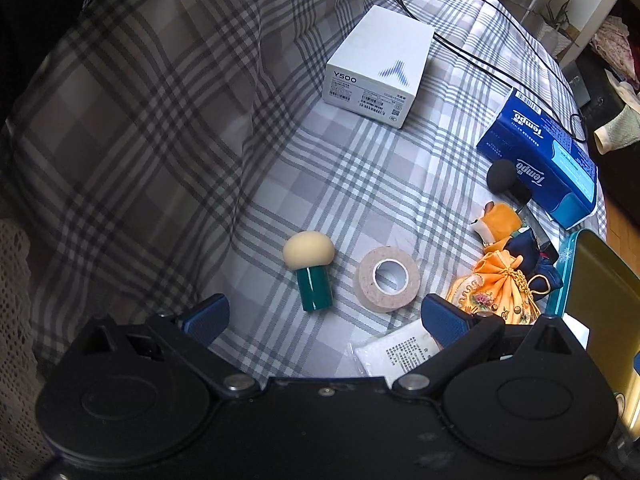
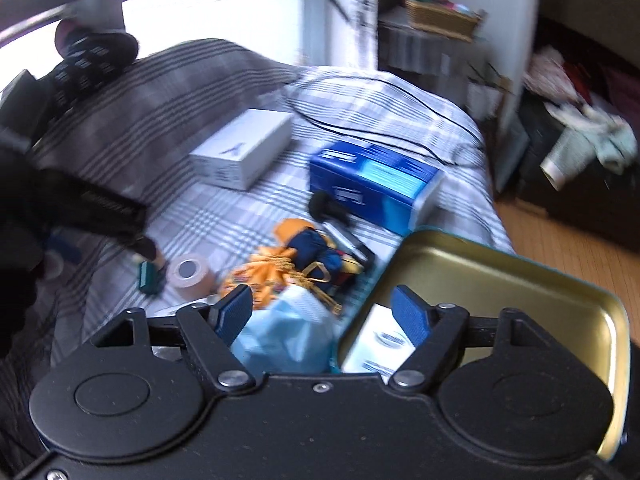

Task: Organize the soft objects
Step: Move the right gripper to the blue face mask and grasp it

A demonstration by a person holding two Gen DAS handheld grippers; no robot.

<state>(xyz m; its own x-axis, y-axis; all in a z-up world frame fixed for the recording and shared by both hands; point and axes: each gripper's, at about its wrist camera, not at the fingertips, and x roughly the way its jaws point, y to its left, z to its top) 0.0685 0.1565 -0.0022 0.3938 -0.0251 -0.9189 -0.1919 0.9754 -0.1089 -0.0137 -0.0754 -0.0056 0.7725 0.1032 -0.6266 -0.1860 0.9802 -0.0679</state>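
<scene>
My left gripper hangs open over the plaid bedsheet, with nothing between its fingers. Just ahead of it lie a cream-headed puff with a teal handle and a beige tape roll. To the right are an orange drawstring pouch, a small fox plush and navy fabric. My right gripper is open above a crumpled light-blue face mask, which lies between its fingers beside an open gold-lined tin. A white packet sits in the tin.
A white box, a blue tissue pack, a black foam-tipped microphone and a black cable lie farther back on the bed. A plaid pillow rises on the left. The bed's edge and wooden floor are on the right.
</scene>
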